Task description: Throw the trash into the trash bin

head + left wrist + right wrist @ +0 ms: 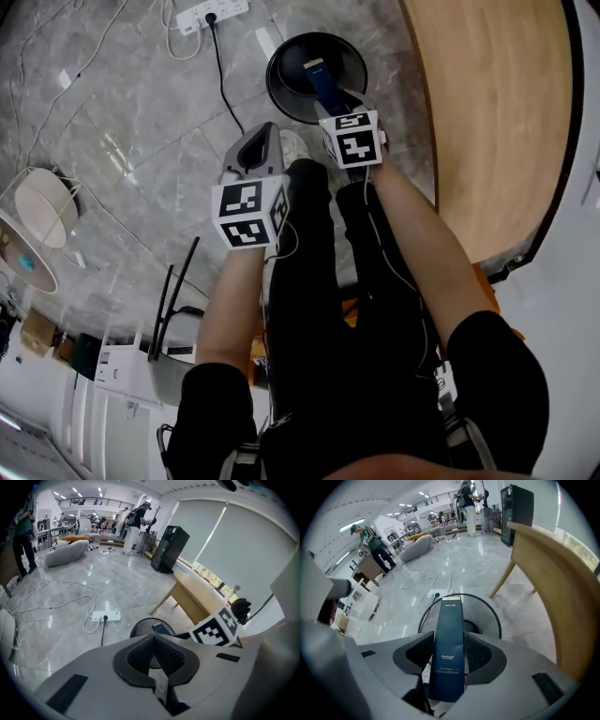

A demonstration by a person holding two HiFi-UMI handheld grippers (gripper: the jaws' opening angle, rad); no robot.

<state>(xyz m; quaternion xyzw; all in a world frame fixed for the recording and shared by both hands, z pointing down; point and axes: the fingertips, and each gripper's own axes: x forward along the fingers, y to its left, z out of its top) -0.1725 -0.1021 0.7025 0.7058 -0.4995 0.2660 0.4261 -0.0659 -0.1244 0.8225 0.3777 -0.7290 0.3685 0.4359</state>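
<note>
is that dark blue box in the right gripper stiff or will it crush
Probably stiff: the slim dark blue cardboard box keeps straight edges between the right gripper's fingers. Likely light, since it juts well past them without sagging. Flat-sided, it shouldn't roll, and would probably drop into the round black trash bin below.

Large open-plan hall, possibly a lab or studio: polished grey stone floor [93, 583], mezzanine railing [89, 501], trailing power strip [106, 616], distant people [133, 520] standing.
</note>
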